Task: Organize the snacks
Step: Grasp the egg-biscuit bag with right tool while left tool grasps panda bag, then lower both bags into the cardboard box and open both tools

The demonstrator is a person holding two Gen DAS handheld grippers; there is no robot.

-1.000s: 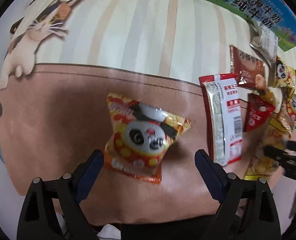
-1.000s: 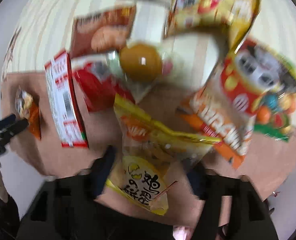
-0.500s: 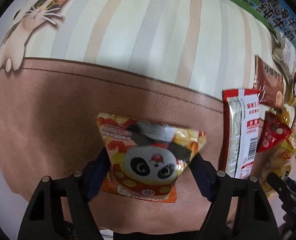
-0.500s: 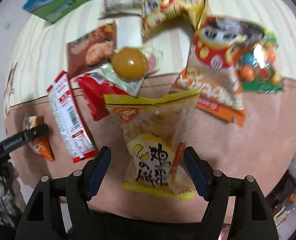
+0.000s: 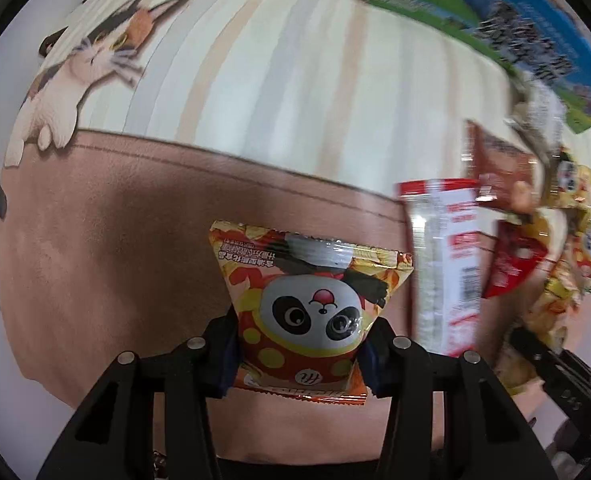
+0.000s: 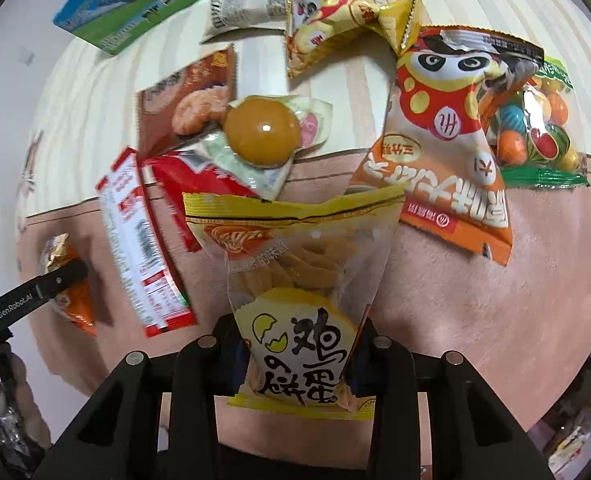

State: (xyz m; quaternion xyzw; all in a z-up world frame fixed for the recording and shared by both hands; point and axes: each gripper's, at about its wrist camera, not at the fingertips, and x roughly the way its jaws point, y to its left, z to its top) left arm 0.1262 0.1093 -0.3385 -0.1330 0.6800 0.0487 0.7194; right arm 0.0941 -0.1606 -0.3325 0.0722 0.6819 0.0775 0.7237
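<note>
My left gripper (image 5: 299, 356) is shut on a small orange panda snack packet (image 5: 307, 312), held just over the brown part of the mat. My right gripper (image 6: 299, 360) is shut on a yellow egg-biscuit bag (image 6: 295, 280), holding its lower end. The left gripper with its packet (image 6: 67, 280) shows at the left edge of the right wrist view. A pile of snacks lies ahead of the right gripper: a large panda bag (image 6: 447, 128), a yellow panda bag (image 6: 347, 8), a wrapped egg (image 6: 261, 136), a red-white packet (image 6: 139, 240).
A cat-print mat (image 5: 115, 240) with striped cream top covers the table. A blue-green milk carton (image 6: 131, 4) lies at the back. A brown cookie packet (image 6: 187, 100), a red packet (image 6: 191, 184), a candy bag (image 6: 543, 120) and a white packet (image 6: 247, 4) lie in the pile.
Both grippers were open around their packets one second ago and have closed on them. The left gripper has lifted the panda packet slightly.
</note>
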